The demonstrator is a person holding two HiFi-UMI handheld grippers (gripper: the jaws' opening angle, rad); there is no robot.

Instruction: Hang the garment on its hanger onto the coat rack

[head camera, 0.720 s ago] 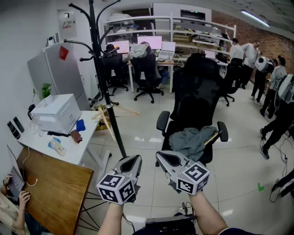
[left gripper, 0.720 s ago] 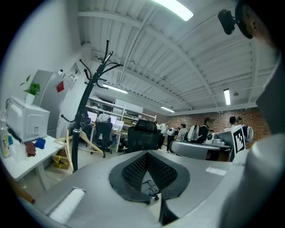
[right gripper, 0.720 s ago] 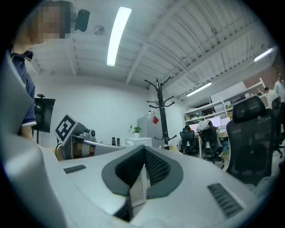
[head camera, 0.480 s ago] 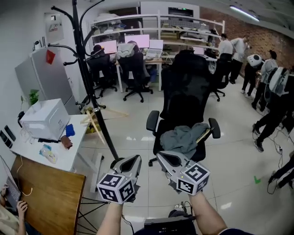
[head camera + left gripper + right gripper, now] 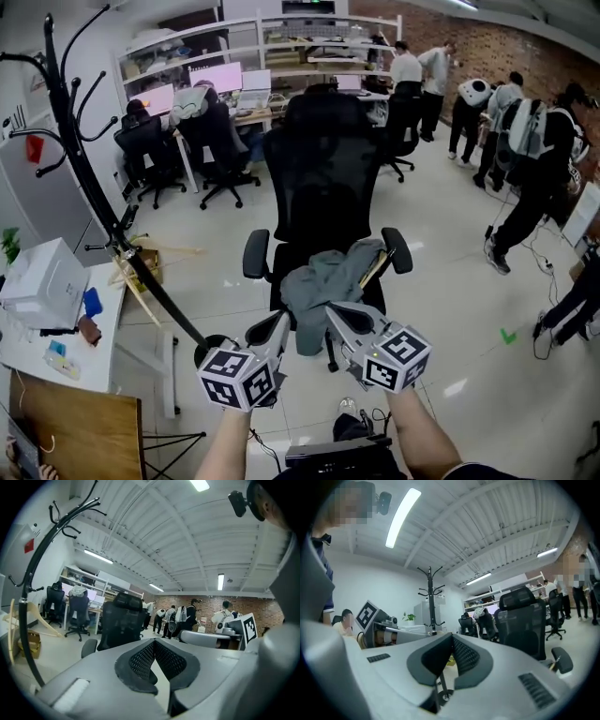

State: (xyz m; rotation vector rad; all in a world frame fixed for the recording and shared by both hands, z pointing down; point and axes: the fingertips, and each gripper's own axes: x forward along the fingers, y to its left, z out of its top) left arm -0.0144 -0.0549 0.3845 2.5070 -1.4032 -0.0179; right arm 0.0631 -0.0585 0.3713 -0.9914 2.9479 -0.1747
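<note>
A grey garment [image 5: 323, 281] lies crumpled on the seat of a black office chair [image 5: 323, 178], straight ahead of me. Its wooden hanger [image 5: 373, 268] sticks out toward the chair's right armrest. The black coat rack [image 5: 67, 150] stands at the far left, leaning across the head view. My left gripper [image 5: 275, 328] and right gripper [image 5: 337, 315] are held side by side just short of the chair, both shut and empty. The left gripper view shows the rack [image 5: 33, 578] and the chair [image 5: 123, 620] past its jaws. Rack [image 5: 431, 597] and chair [image 5: 520, 618] also appear in the right gripper view.
A white desk [image 5: 103, 319] with a printer [image 5: 42, 281] stands at the left, a wooden table [image 5: 70, 436] below it. Wooden pieces [image 5: 141, 267] lie at the rack's foot. People stand at the right [image 5: 534, 159]; others sit at desks [image 5: 202, 108] at the back.
The view has swung right: the chair with the garment now sits centred and nearer, and the coat rack has slid to the left edge. Both grippers stay shut in the same pose.
</note>
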